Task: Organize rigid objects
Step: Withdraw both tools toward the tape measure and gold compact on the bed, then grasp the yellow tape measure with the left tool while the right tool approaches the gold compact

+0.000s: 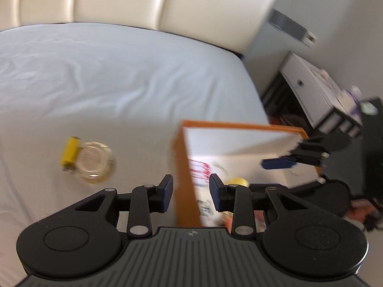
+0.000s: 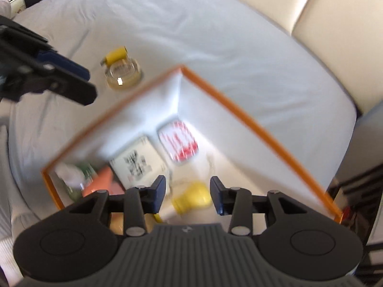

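We hover both half-open, empty grippers, left gripper [image 1: 190,192] and right gripper [image 2: 187,195], over the orange-rimmed white cardboard box [image 2: 239,110]; next we fetch the yellow-capped clear glass bottle [image 2: 122,73] at upper left

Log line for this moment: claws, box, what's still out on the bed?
left claw: open, straddling box wall | right claw: open, empty, above box | bottle: on bed, outside box

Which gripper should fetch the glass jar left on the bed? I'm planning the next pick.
Probably left. The left gripper is empty beside the glass jar; the right gripper hangs over the orange box.
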Demonstrator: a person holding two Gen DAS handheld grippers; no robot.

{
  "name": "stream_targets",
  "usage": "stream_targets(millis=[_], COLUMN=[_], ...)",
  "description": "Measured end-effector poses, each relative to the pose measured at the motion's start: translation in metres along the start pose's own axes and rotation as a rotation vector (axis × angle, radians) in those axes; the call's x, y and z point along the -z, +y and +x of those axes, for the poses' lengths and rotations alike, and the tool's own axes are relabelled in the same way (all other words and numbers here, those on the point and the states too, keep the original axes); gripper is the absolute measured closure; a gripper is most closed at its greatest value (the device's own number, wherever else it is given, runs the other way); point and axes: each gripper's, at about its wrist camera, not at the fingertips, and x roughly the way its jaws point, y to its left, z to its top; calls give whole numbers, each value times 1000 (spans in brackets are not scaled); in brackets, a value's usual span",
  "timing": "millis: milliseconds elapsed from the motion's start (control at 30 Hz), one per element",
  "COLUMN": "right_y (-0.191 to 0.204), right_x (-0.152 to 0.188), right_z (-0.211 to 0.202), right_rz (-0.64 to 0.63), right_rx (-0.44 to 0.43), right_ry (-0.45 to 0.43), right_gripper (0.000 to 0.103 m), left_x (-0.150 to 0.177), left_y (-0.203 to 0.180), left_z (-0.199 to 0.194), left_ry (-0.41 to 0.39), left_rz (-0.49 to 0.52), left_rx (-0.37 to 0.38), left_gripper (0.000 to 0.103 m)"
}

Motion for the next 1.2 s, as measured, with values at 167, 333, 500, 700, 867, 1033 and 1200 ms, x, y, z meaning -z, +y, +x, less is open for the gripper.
stream_targets(millis=[167, 333, 500, 700, 867, 1033, 1200], right_y=[26, 53, 73, 95, 98, 86, 78], right_x=[-34, -66, -96, -124, -135, -130, -136], right_z=[-13, -6, 18, 71, 129, 166, 179], right_rz=[-26, -40, 9, 149, 294, 440, 505], right_rx=[19, -6, -39, -37, -10, -34, -66], right_ry=[-84, -113, -114, -53, 56, 129, 178], right_gripper=[60, 60, 48, 42, 43, 43, 42], left_x=[-7, -5, 1, -8, -1, 0, -8], left_y=[52, 94, 135, 153, 157, 163, 167], left_z=[-13, -4, 23, 54, 82, 107, 116], left_ry=[-62, -74, -89, -83, -114, -78, -96], left_rz=[-137, -231, -343, -223, -95, -70, -96], left_rx=[-48, -60, -118, -243, -252, -265, -236], left_gripper=[64, 64, 64, 64, 60, 56, 54])
